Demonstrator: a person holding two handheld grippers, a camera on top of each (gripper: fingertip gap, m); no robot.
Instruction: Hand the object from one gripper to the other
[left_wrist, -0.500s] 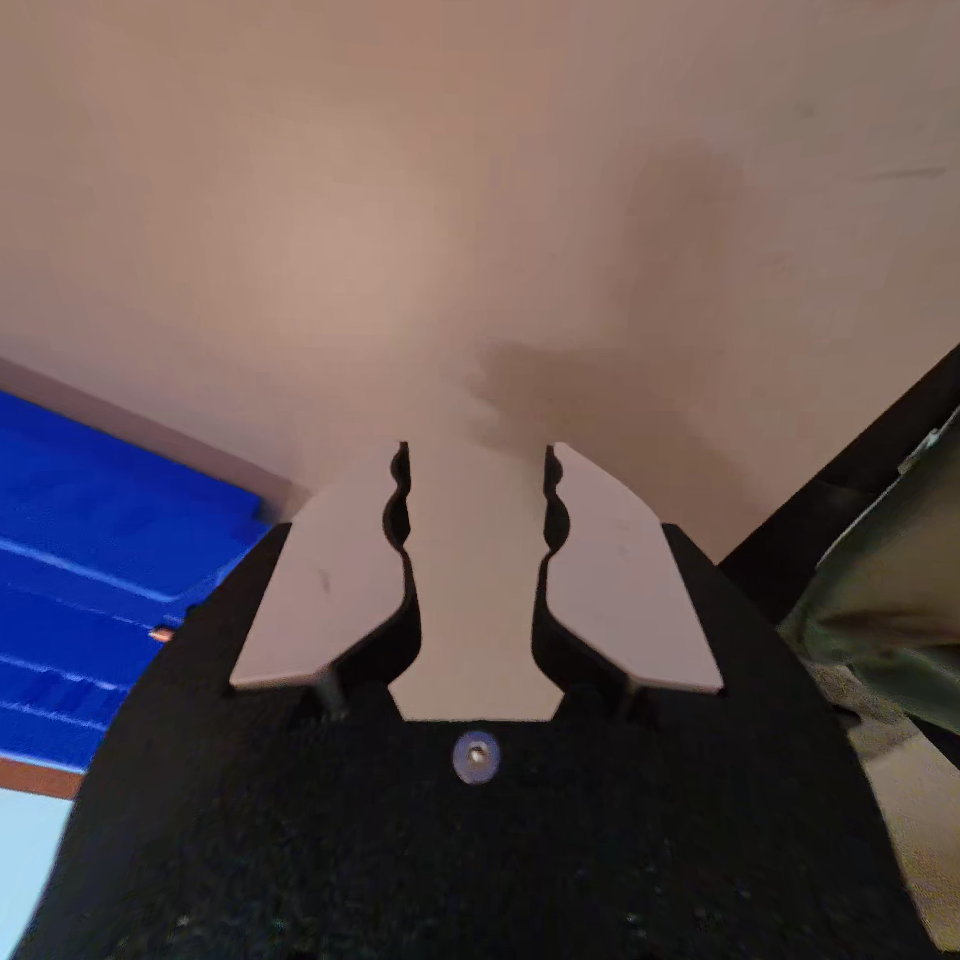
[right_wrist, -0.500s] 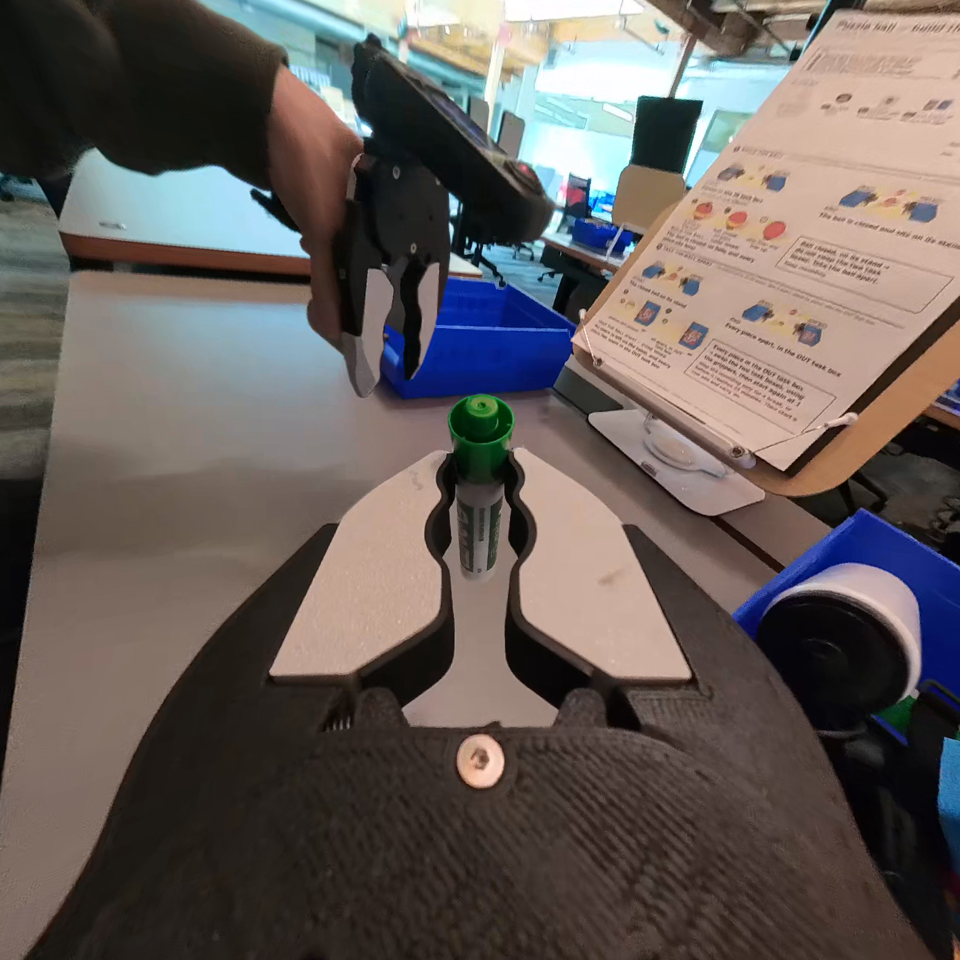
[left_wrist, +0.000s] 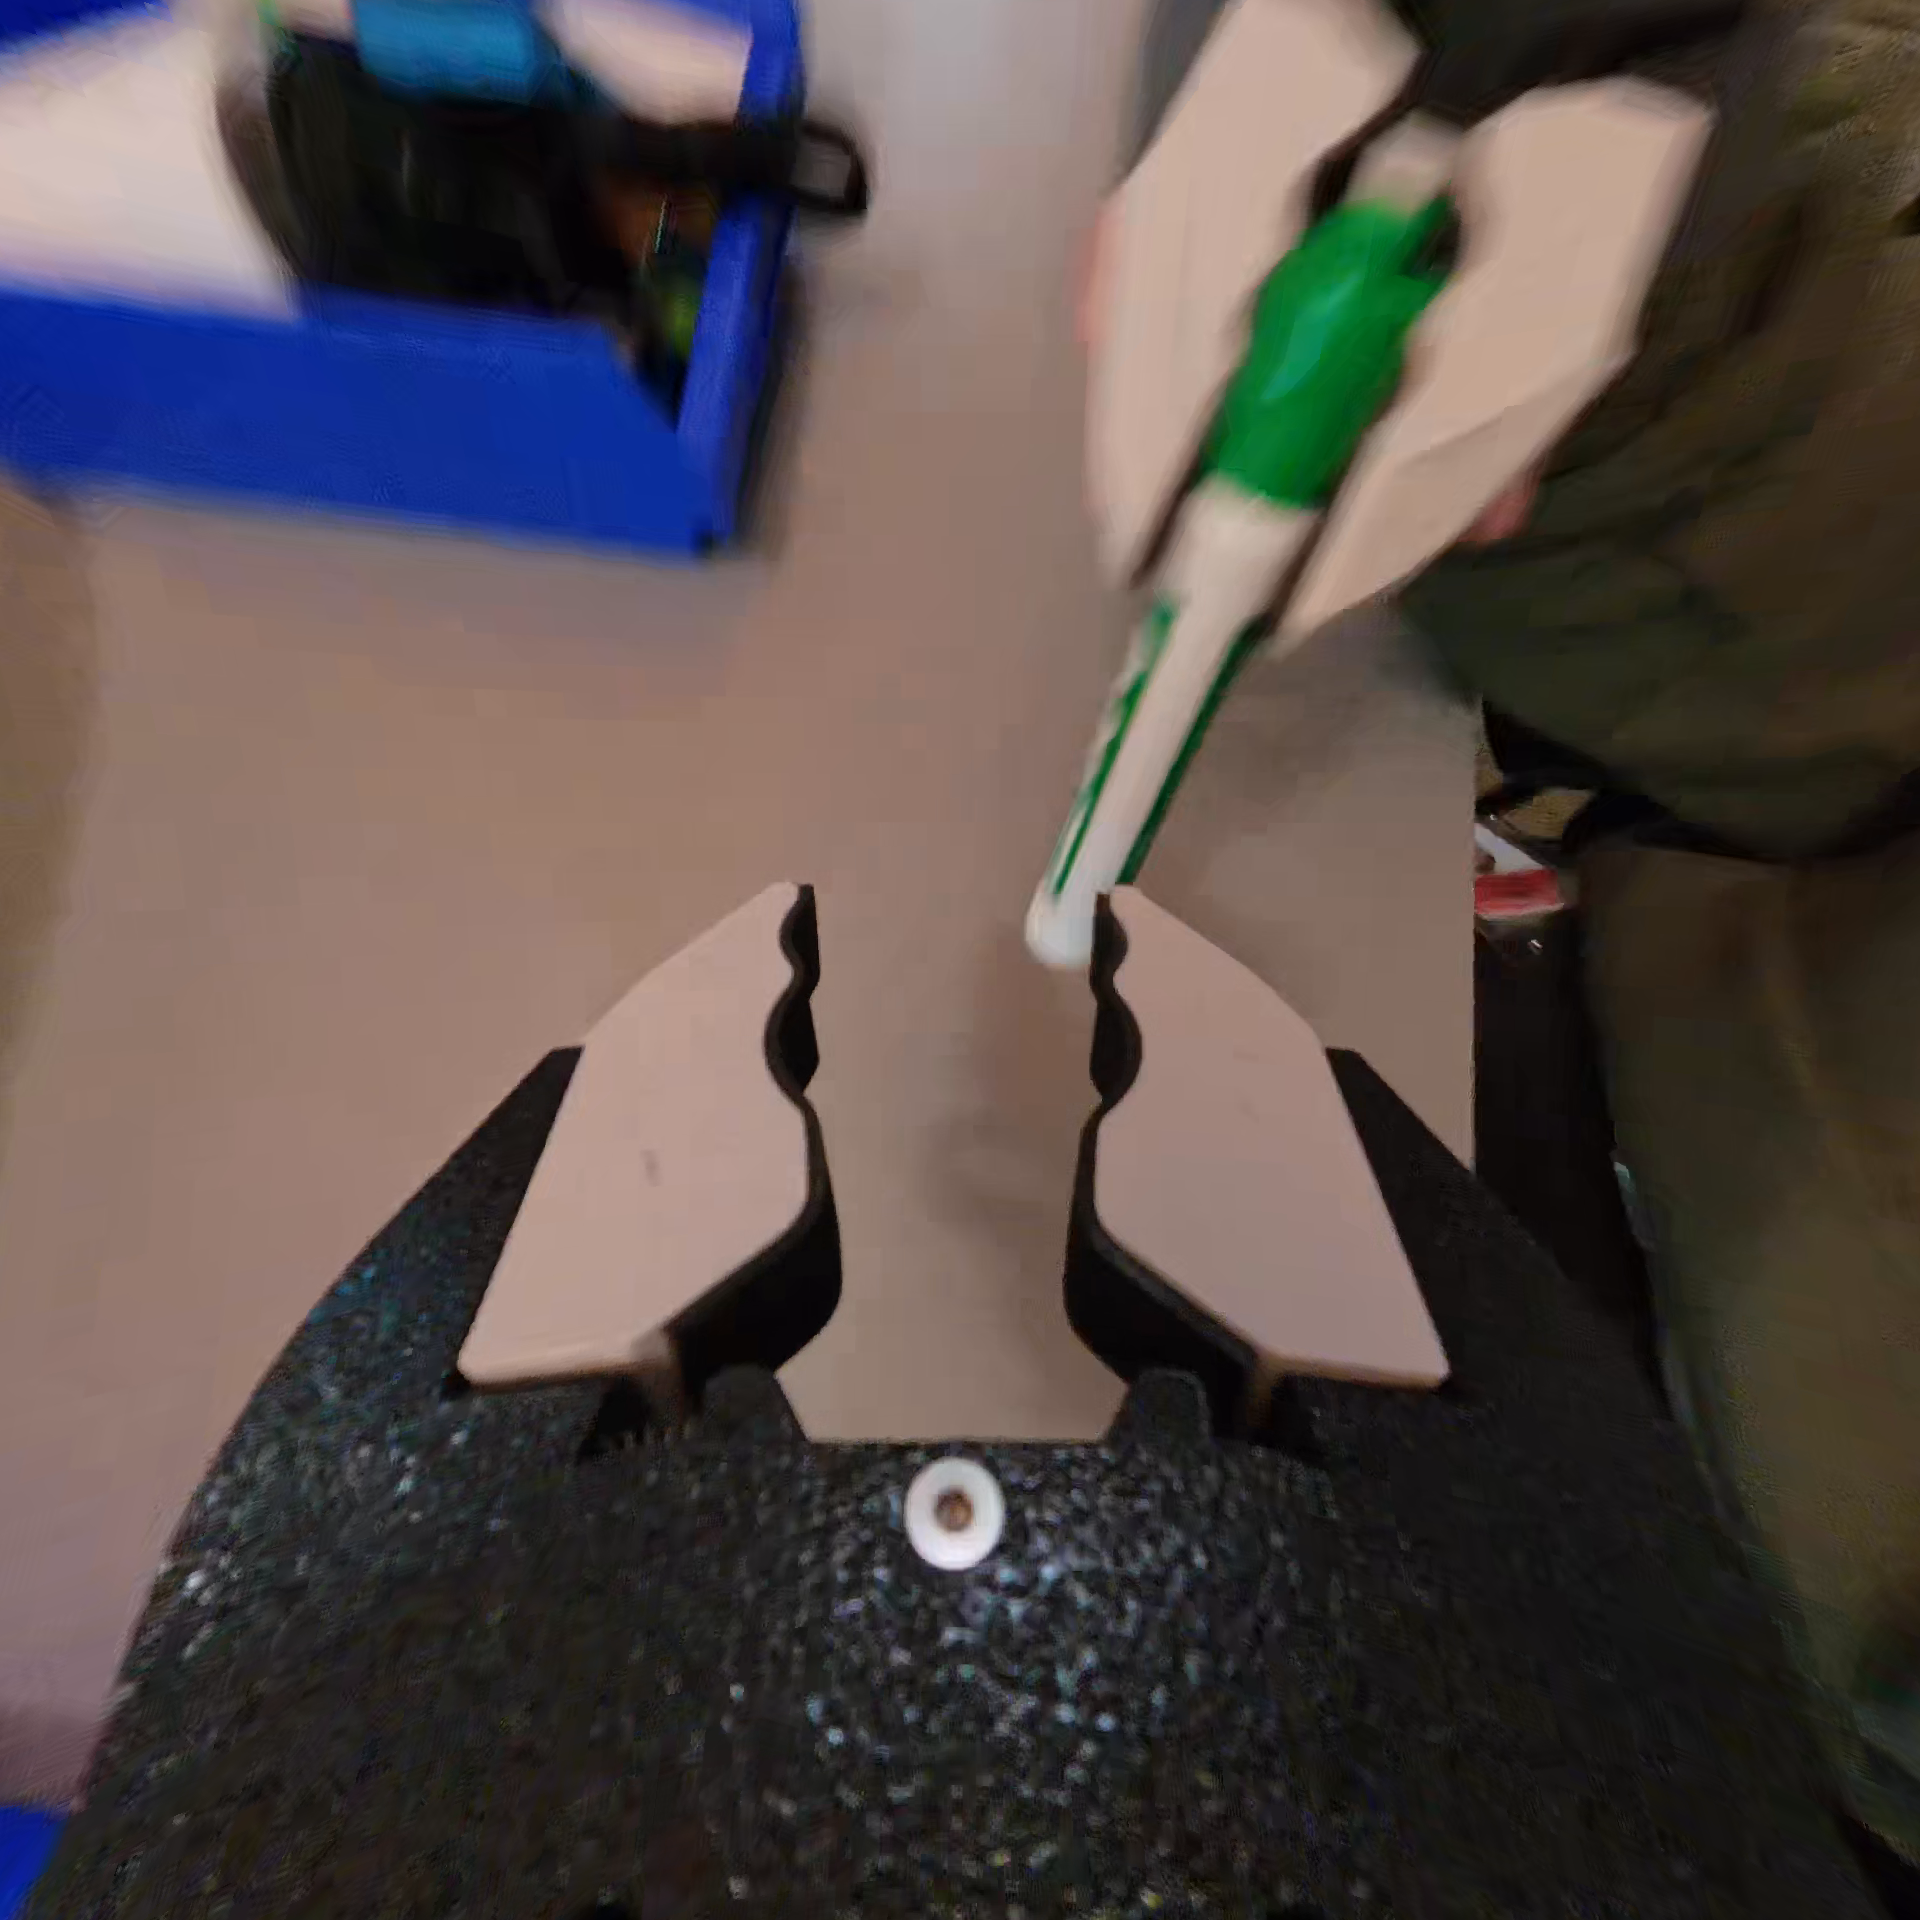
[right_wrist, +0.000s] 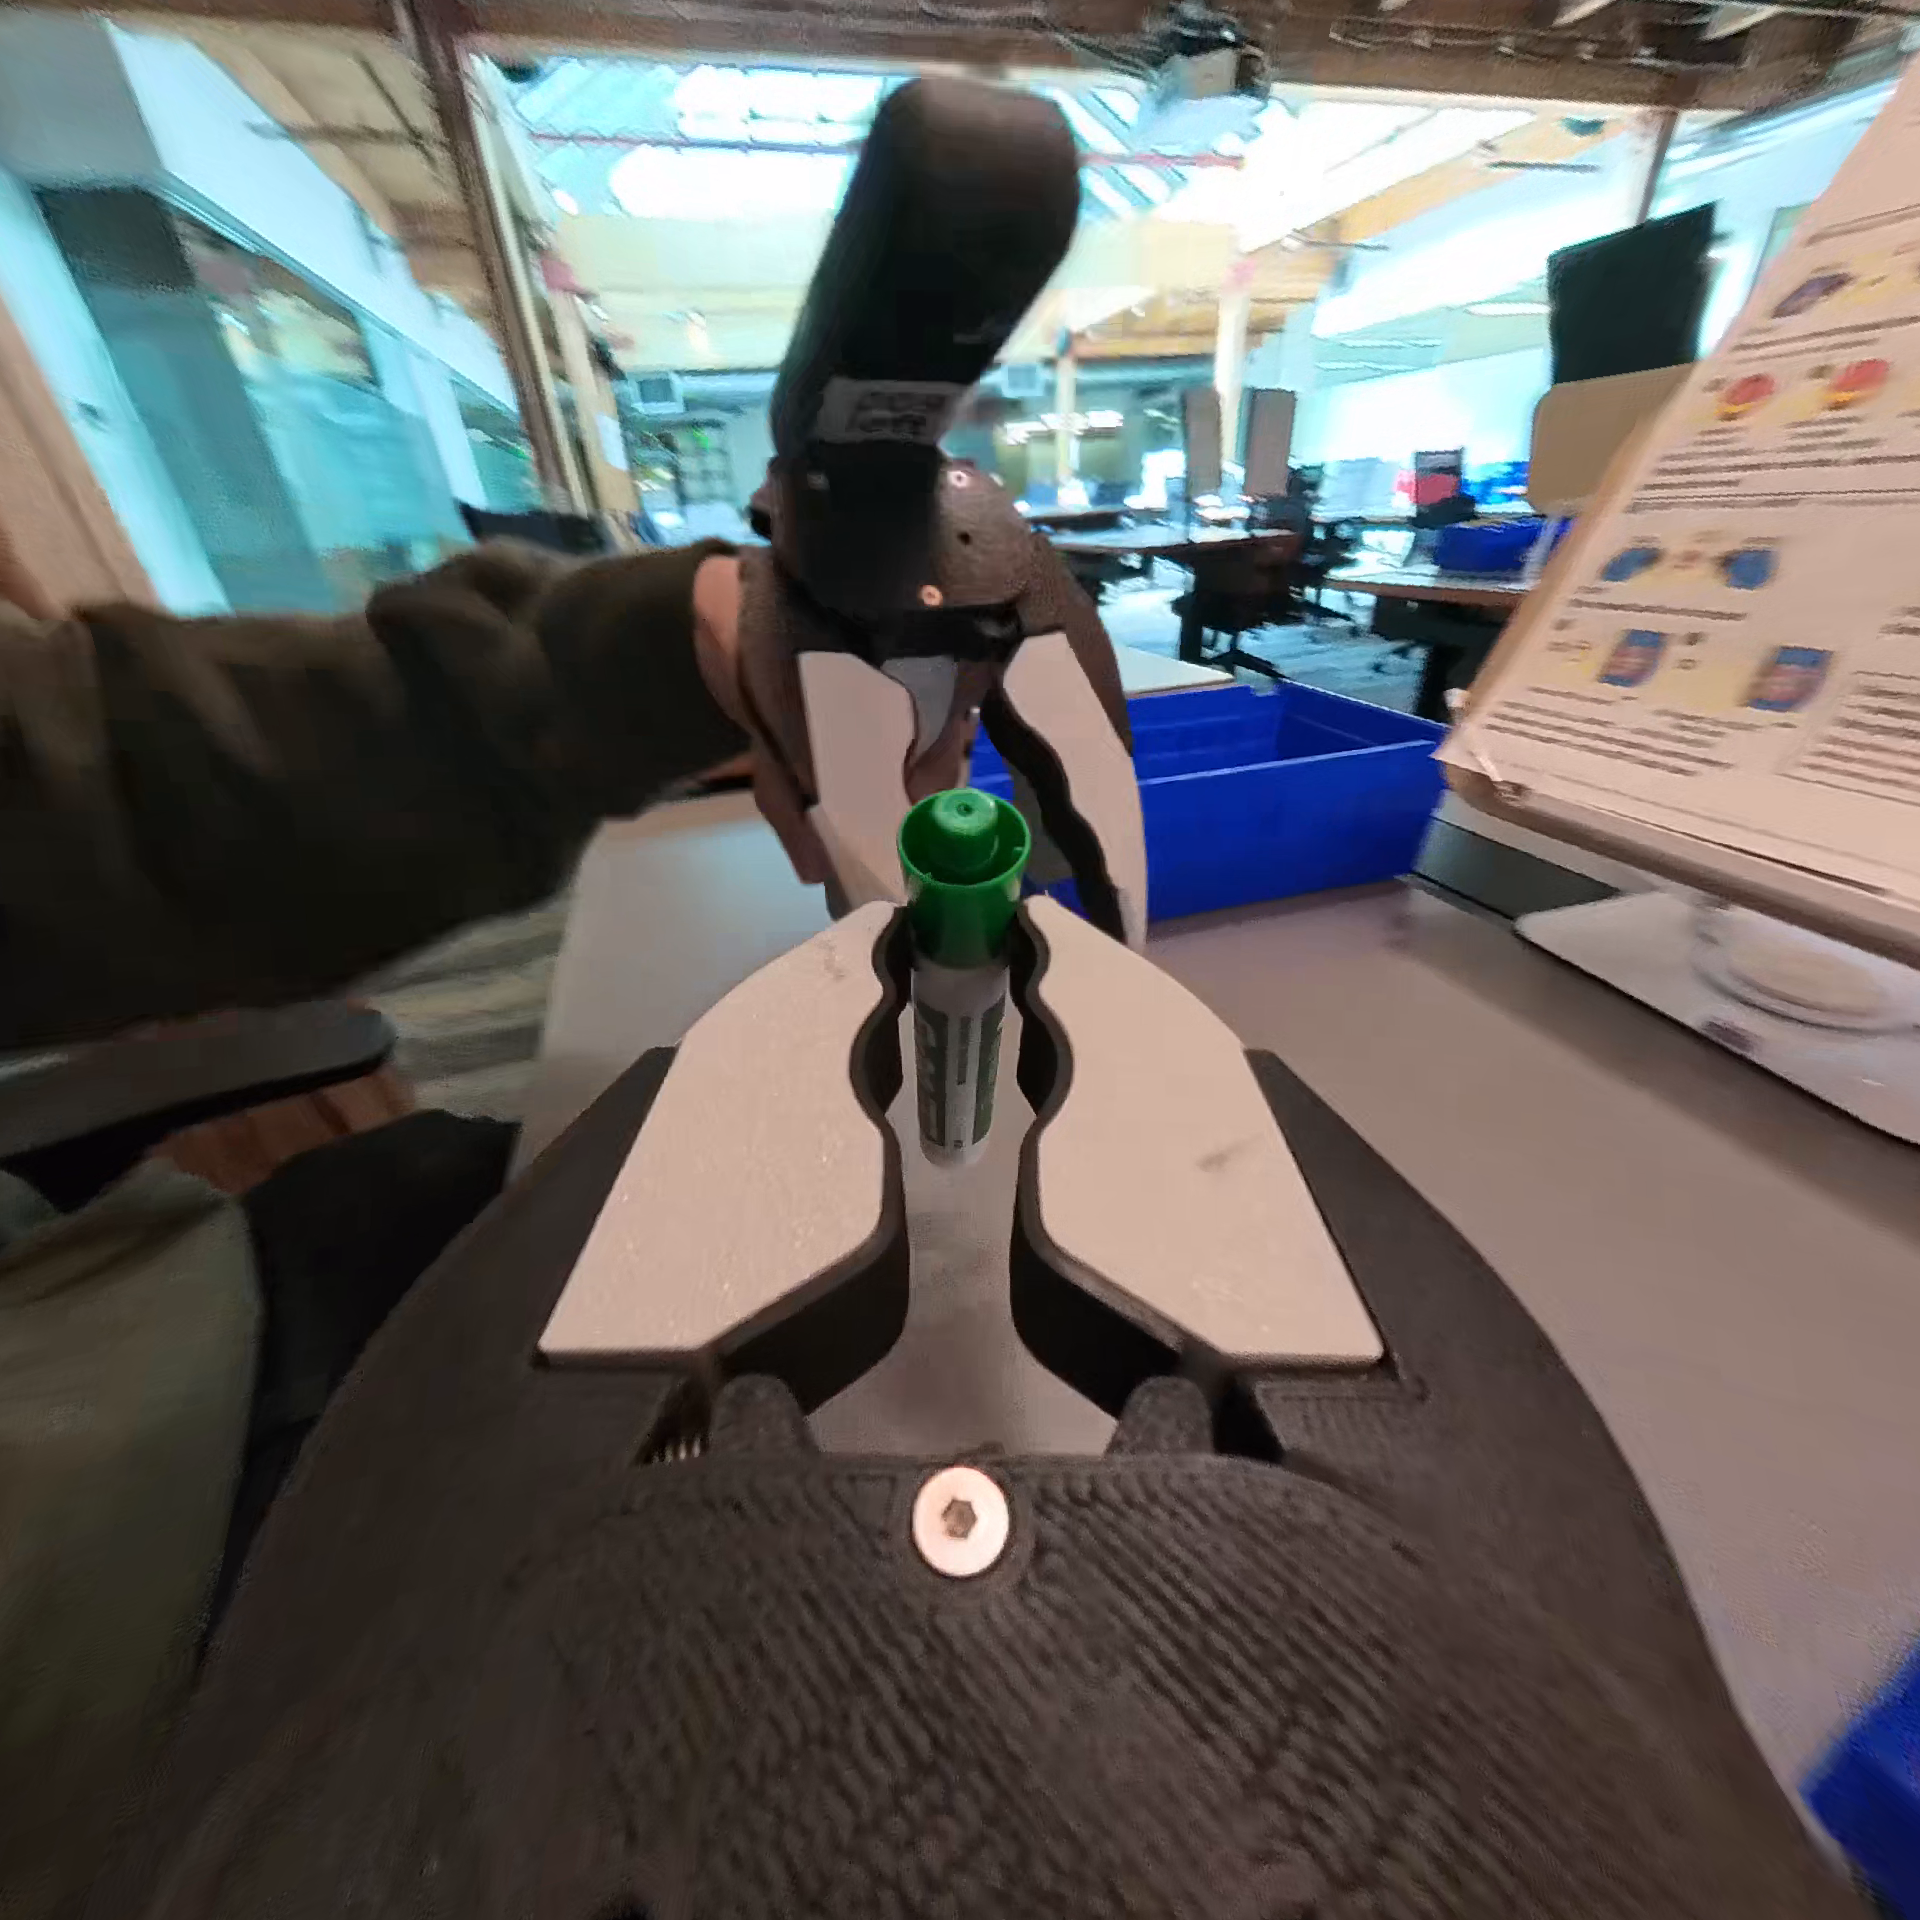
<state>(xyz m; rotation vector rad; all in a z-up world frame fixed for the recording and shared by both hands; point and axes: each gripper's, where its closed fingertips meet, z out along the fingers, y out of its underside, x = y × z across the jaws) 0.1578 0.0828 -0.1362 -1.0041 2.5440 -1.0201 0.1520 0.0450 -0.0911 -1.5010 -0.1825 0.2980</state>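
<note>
A marker with a white body and green cap stands upright between the pads of my right gripper, which is shut on it just below the cap. My left gripper is open and empty. In the left wrist view the marker slants down from the right gripper, and its white end sits just inside my left gripper's right fingertip. In the right wrist view the left gripper hangs open right behind the marker's cap, held by a hand in a dark sleeve.
A blue bin holding dark items sits on the grey table at upper left. Another blue bin stands behind the grippers. An instruction board on a stand is at the right. The person's clothing fills the right edge.
My left gripper has swung round from facing the bare table and come close, its open fingers now at the marker. The right gripper still holds the marker.
</note>
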